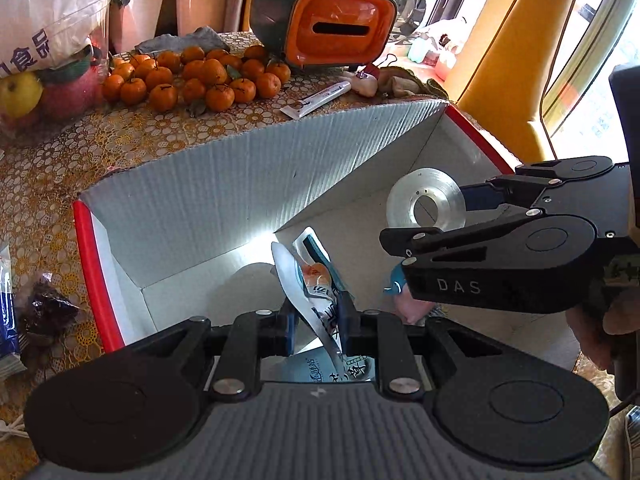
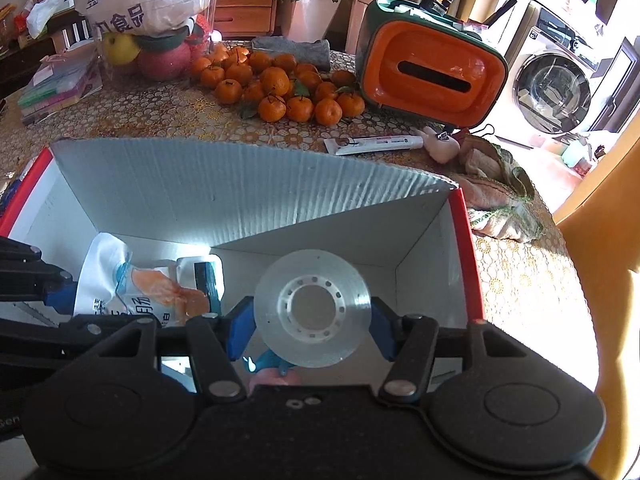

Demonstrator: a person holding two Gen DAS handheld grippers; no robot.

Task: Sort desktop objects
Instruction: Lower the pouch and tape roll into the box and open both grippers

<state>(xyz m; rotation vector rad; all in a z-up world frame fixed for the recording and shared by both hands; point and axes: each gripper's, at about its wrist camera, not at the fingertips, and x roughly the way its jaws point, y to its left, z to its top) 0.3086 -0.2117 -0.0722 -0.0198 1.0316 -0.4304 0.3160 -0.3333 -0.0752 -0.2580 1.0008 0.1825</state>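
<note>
A white cardboard box [image 1: 224, 184] [image 2: 224, 188] with red edges stands open on the patterned table. My left gripper [image 1: 316, 320] hangs over it, shut on a white snack pouch [image 1: 308, 280] [image 2: 136, 280] printed in orange and teal. My right gripper [image 2: 312, 320] [image 1: 460, 212] is also over the box, to the right of the pouch, shut on a clear roll of tape [image 2: 312, 312] [image 1: 426, 204] held upright by its rim. A pink and blue small thing [image 1: 404, 296] [image 2: 272, 368] lies on the box floor under the right gripper.
Behind the box lie a pile of tangerines [image 2: 280, 84] [image 1: 192, 76], a white tube [image 2: 372, 145] [image 1: 316, 99], an orange and green case [image 2: 432, 68] [image 1: 324, 28], a crumpled cloth [image 2: 500, 184] and a bagged fruit container [image 2: 144, 20]. A dark wrapped item [image 1: 48, 308] sits left of the box.
</note>
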